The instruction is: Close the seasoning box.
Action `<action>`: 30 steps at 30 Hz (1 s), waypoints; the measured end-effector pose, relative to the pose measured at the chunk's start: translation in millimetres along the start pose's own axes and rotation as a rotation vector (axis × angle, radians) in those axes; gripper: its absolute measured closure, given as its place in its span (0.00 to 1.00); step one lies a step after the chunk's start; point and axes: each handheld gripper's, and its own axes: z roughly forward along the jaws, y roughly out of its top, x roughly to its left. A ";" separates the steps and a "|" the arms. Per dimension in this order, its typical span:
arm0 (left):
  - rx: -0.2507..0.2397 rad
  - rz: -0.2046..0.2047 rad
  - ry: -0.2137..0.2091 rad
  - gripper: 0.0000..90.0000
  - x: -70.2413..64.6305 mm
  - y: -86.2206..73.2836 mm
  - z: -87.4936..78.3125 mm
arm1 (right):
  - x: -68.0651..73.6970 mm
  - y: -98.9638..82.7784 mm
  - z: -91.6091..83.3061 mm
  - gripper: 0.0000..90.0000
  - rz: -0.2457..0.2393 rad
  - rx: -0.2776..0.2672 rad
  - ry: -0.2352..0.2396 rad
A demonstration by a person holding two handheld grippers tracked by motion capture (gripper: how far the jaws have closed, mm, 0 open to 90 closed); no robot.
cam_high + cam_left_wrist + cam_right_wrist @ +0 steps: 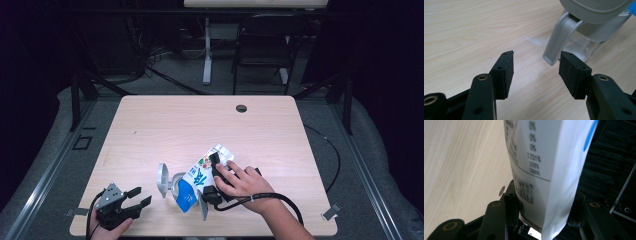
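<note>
Pouring from a carton (202, 175) into a clear jug (176, 186) near the front edge of the table (200, 125).

Right claw (216, 162): clamped on the carton, one pad on each broad side, as seen close up in the right gripper view (544, 205), where the printed white wall of the carton (541, 170) sits squeezed between the jaws.

Carton: tipped, long axis slanting from the far right down to the near left, blue end lowest and at or just over the mouth of the jug; impossible to tell whether touching the rim. Grip sits near the upper, far end.

Jug: just left of the right hand, grey lid (162, 180) swung open on its left side.

Left claw (141, 196): apart, holding nothing, low at the front left corner, pointing right toward the jug. In the left gripper view, grey handle (557, 40) just ahead of the right-hand pad, near but not between the jaws.

Judgement: left claw nearer the handle, so steadying the jug falls to it, with a short reach forward and rightward; more tilt about the carton's low end falls to the right.
</note>
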 end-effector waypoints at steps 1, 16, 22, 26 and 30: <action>0.001 0.004 -0.001 0.51 0.1 0.1 0.0 | 0.2 0.3 -0.2 0.62 -0.005 0.003 -0.003; 0.001 -0.002 -0.002 0.51 -0.3 -0.1 0.4 | -0.1 0.1 0.1 0.62 -0.010 0.000 -0.005; -0.001 0.001 -0.003 0.51 -0.4 0.1 0.2 | -0.5 0.5 -0.6 0.62 -0.017 0.007 -0.011; 0.000 0.005 -0.002 0.51 0.0 0.0 0.0 | -0.5 0.5 -0.6 0.62 -0.019 0.006 -0.012; 0.000 0.001 0.004 0.51 0.2 -0.1 -0.3 | -0.8 0.5 -0.6 0.62 -0.021 0.008 -0.012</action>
